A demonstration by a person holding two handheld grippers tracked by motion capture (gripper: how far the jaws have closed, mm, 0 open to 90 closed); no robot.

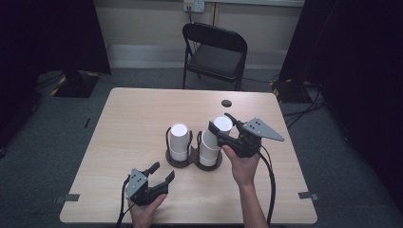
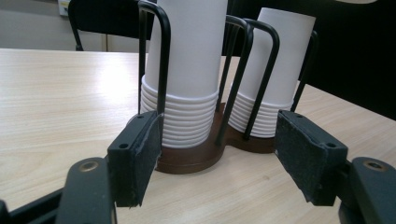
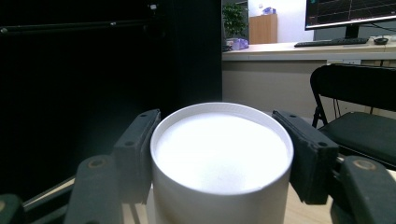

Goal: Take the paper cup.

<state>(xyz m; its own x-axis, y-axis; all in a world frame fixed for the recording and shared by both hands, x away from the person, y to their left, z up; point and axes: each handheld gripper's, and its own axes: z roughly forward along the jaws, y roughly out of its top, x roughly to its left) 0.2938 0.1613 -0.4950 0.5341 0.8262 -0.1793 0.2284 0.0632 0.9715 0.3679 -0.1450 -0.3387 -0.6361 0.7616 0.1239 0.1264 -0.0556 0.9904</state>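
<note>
Matt white paper cups (image 2: 187, 56), black wire holder (image 2: 163, 60), pale wood-grain table (image 1: 138, 118)

High view: sitting above the near edge of the counter (image 1: 133, 114), looking forward and down, taking in the whole top and a chair (image 1: 216, 52) beyond the far edge.

Left gripper view: riding low by the near edge, facing the cup holder (image 2: 187, 161) at close range.

Right gripper view: sitting right against the right cup stack (image 3: 219, 158), facing the chair.

All three are sharing that stack.

A lab or office: black curtains (image 1: 43, 33), folding chair (image 1: 216, 54), monitor (image 3: 350, 11) on a desk (image 3: 308, 49).
</note>
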